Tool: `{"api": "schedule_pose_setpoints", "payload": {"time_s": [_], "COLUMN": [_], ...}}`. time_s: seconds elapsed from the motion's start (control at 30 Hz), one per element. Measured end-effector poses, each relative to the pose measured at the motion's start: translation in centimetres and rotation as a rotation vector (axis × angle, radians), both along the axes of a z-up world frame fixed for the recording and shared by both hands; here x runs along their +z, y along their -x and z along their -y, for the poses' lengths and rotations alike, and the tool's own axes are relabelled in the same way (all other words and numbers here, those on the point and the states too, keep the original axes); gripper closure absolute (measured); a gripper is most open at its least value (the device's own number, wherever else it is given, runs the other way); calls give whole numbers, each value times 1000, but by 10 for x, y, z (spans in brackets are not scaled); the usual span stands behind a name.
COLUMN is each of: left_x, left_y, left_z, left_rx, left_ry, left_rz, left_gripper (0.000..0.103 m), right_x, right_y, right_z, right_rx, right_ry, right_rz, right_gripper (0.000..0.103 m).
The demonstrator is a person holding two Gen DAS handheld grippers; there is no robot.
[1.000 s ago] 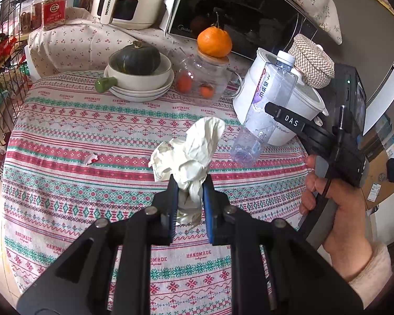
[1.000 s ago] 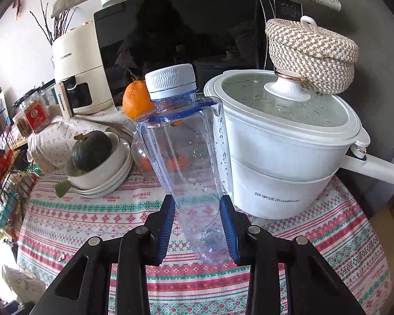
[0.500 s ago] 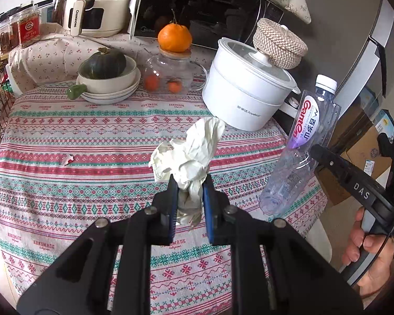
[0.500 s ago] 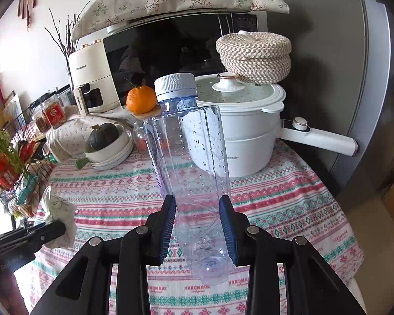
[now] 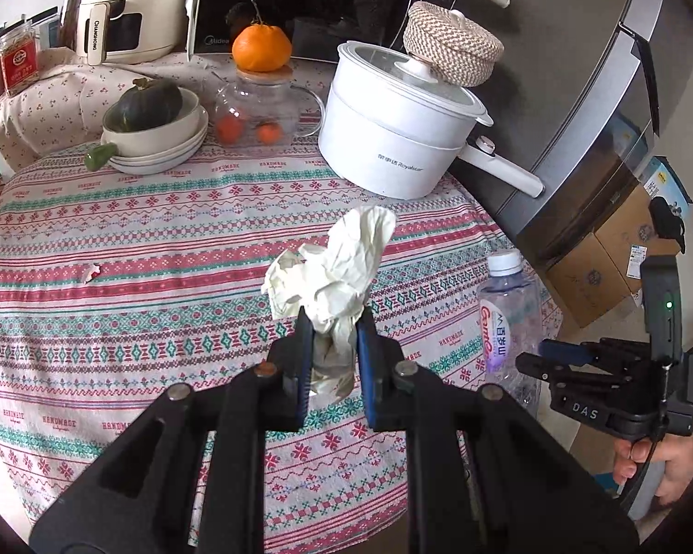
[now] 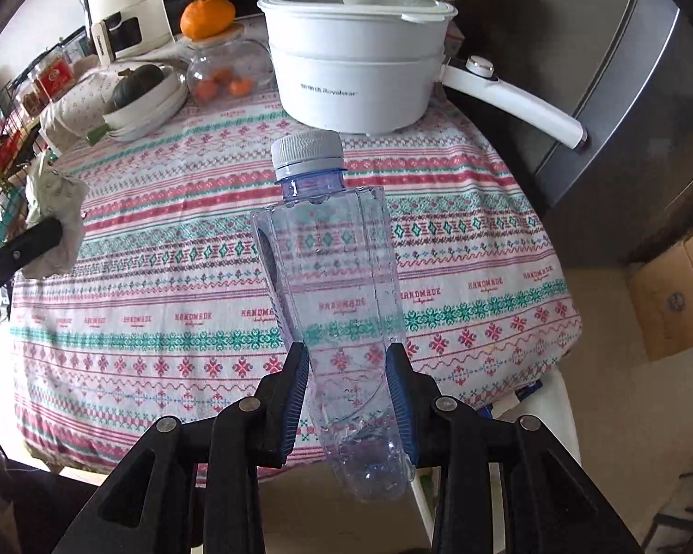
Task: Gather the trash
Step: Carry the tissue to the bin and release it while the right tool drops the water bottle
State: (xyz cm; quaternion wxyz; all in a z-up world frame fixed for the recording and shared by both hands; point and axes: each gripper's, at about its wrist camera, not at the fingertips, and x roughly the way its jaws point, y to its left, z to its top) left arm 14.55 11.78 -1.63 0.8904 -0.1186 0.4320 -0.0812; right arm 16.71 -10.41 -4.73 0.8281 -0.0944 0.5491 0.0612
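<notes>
Your left gripper (image 5: 330, 346) is clamped on a crumpled wad of paper (image 5: 332, 267), which sticks up from between the pads and hangs in the air above the patterned tablecloth (image 5: 138, 277). Your right gripper (image 6: 349, 388) is squeezing the lower part of a clear plastic bottle (image 6: 332, 267), white cap on, cap end pointing away from you (only droplets cling inside, no liquid to speak of). That bottle is held off the table, near its front right edge, with bare floor showing under its base.

On the cloth lies one small scrap (image 5: 91, 271) of paper, well to the left of the wad and apart from everything else.

At the back of the table a stack of cream bowls (image 5: 157, 138) holds a dark green squash (image 5: 150, 101). Just beside it stands a glass teapot (image 5: 258, 115) with two small oranges inside and a larger orange (image 5: 261, 48) sitting on its lid. To the right is a white electric pot (image 5: 392, 138) with its glass lid on; what it holds cannot be told. A woven lidded basket (image 5: 452, 48) stands behind it. Cardboard boxes (image 5: 610, 254) stand on the floor at the right.
</notes>
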Motion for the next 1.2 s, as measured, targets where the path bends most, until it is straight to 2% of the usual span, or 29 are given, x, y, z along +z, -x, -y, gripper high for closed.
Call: {"api": "schedule_pose_setpoints", "payload": {"time_s": [0.2,0.23,0.43,0.53,0.6,0.73,0.87,0.9,0.97,1.07,1.2], "left_x": [-3,-3,-4,-6,-8,-9,-8,-7,-5,-6,-14], "left_y": [-2,-2,-2,-2,-3,-1,2,3,4,6,6], "left_z": [2,3,10,18,25,43,61,67,80,106,142], "left_rx": [-14,-16,-32,-37,-48,-80,-110,-123,-158,-217,-283], "left_ry": [-13,-17,-40,-60,-69,-90,-90,-84,-75,-89,-76], "left_rz": [-10,-11,-10,-13,-18,-15,-7,-4,3,17,-10], "left_gripper": [84,84,84,84,84,84,84,84,84,84,84], "right_x": [-48,-53,-59,-58,-55,-51,-42,-38,-28,-9,3], "right_y": [-19,-20,-20,-19,-15,-2,8,11,20,36,52], "right_z": [0,0,-2,-3,-4,5,31,40,57,84,127], "right_rx": [-55,-53,-57,-41,-15,-6,-54,-63,-80,-104,-183], "right_ry": [-5,-16,13,21,27,20,-92,-124,-171,-202,-238], "right_rz": [-112,-121,-104,-88,-60,-20,22,31,54,110,126], "right_gripper": [67,63,51,52,61,62,63,69,70,70,70]}}
